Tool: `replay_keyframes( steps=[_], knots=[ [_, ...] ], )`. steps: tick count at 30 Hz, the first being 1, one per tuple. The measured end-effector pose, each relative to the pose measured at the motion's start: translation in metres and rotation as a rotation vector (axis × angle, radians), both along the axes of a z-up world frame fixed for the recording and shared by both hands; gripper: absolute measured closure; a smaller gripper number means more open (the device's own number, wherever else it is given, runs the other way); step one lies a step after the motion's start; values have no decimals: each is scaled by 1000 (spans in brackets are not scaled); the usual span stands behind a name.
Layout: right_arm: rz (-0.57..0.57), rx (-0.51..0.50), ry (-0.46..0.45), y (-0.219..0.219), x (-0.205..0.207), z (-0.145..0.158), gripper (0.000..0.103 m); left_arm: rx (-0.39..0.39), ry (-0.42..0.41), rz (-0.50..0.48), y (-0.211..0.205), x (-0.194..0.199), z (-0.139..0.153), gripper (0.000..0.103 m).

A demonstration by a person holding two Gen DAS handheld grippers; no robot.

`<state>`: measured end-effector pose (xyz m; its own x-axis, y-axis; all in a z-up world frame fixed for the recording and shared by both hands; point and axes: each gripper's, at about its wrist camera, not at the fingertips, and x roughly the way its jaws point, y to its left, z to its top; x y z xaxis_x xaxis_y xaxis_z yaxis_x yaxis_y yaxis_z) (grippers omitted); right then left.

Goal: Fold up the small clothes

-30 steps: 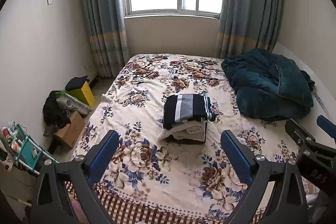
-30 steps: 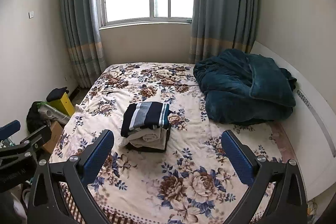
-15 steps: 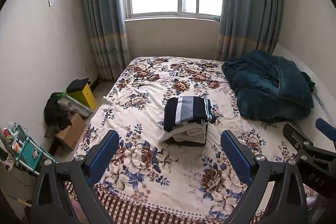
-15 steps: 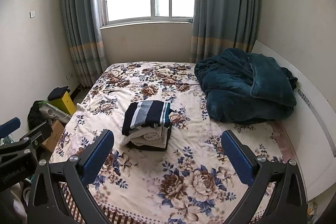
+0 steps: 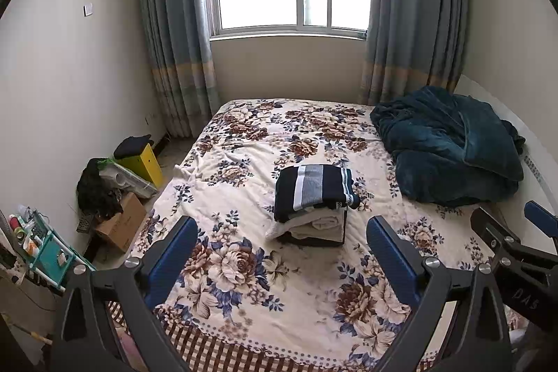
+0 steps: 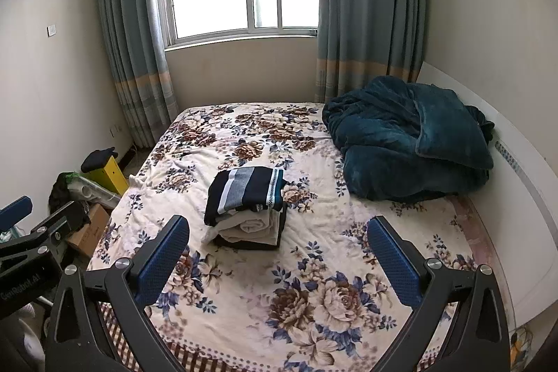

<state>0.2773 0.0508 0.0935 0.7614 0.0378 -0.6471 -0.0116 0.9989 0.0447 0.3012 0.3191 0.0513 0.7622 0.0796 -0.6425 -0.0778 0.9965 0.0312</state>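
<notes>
A stack of folded clothes (image 5: 312, 201) sits in the middle of the floral bed (image 5: 244, 267). A navy and grey striped garment lies on top, with cream and dark pieces under it. The stack also shows in the right wrist view (image 6: 247, 204). My left gripper (image 5: 282, 253) is open and empty, held above the bed's near end, well short of the stack. My right gripper (image 6: 279, 253) is open and empty, also back from the stack. Each gripper shows at the edge of the other's view.
A rumpled teal blanket (image 5: 450, 145) lies at the bed's far right by the white headboard (image 6: 523, 183). On the floor left of the bed are a yellow box (image 5: 144, 159), a cardboard box (image 5: 122, 225), dark bags and a teal rack (image 5: 42, 246). Curtains frame the window.
Both views have drifted slightly back and up from the bed. The stack has not moved and both grippers stay open.
</notes>
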Motion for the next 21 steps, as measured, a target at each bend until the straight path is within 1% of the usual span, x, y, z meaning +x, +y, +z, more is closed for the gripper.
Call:
replay_keyframes(
  steps=[21],
  knots=[
    [-10,21,15,13,-5,-6,0,6,-9,15,1,-11,-2,4]
  ],
)
